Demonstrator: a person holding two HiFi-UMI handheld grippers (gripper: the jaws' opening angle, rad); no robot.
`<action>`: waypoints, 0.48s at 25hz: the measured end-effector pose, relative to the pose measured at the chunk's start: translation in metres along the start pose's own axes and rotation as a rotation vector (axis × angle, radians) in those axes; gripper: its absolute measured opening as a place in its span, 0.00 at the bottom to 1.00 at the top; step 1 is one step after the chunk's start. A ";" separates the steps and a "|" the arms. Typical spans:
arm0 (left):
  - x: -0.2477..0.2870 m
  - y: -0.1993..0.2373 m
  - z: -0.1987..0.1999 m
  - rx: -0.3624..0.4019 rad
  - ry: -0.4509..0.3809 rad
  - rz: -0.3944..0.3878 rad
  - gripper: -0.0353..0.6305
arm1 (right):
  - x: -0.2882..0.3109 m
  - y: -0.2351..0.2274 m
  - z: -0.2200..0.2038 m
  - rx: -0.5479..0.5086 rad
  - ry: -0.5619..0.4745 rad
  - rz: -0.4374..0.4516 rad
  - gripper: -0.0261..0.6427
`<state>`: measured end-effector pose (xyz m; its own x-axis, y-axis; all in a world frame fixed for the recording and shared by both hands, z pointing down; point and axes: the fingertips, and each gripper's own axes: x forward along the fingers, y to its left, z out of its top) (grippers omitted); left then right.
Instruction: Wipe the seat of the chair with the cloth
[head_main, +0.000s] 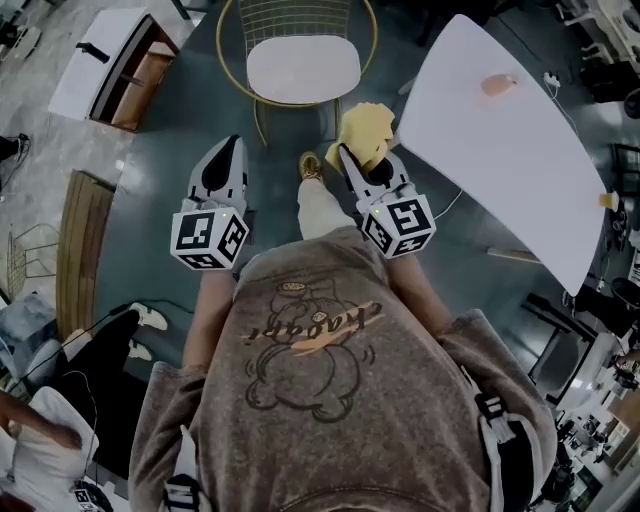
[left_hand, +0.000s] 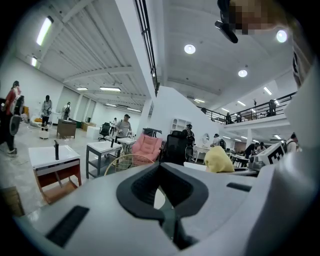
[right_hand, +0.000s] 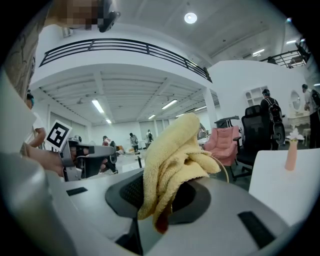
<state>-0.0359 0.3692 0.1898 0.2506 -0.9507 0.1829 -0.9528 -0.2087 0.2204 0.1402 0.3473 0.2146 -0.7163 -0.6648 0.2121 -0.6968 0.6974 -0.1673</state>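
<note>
The right gripper (head_main: 348, 158) has its jaws pressed onto a crumpled yellow terry cloth (right_hand: 172, 160). The bunched fabric stands up out of the dark jaw pads, and a loose fold hangs down between them. The cloth is held in the air just ahead of this gripper's tips and short of the chair, not on the seat. The round white padded seat (head_main: 303, 68) sits straight ahead of both grippers, inside the chair's thin gold wire frame (head_main: 232, 75), and is bare. The left gripper (head_main: 234, 142) is held level beside the right one, a little apart from it. Its jaws are brought together, with only an empty hollow between the pads. Between the two grippers, lower down, is the person's tan shoe (head_main: 311, 166) on the dark grey floor (head_main: 170, 170). To the right of the right gripper lies a large white tabletop (head_main: 500, 150) with a small pink vase (right_hand: 291, 155) standing on it. Off to the left of the left gripper stands a white cabinet with a wooden inside (head_main: 120, 65).
</note>
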 end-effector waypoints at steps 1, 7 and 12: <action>0.012 0.004 0.004 -0.002 0.001 0.003 0.06 | 0.011 -0.007 0.004 0.000 0.004 0.007 0.21; 0.077 0.031 0.036 0.001 0.004 0.030 0.07 | 0.076 -0.047 0.040 0.000 0.012 0.062 0.21; 0.133 0.049 0.059 -0.009 -0.001 0.055 0.07 | 0.124 -0.088 0.067 -0.008 0.023 0.089 0.21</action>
<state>-0.0595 0.2188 0.1680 0.1977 -0.9608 0.1942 -0.9635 -0.1541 0.2188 0.1104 0.1852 0.1907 -0.7744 -0.5938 0.2186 -0.6300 0.7556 -0.1793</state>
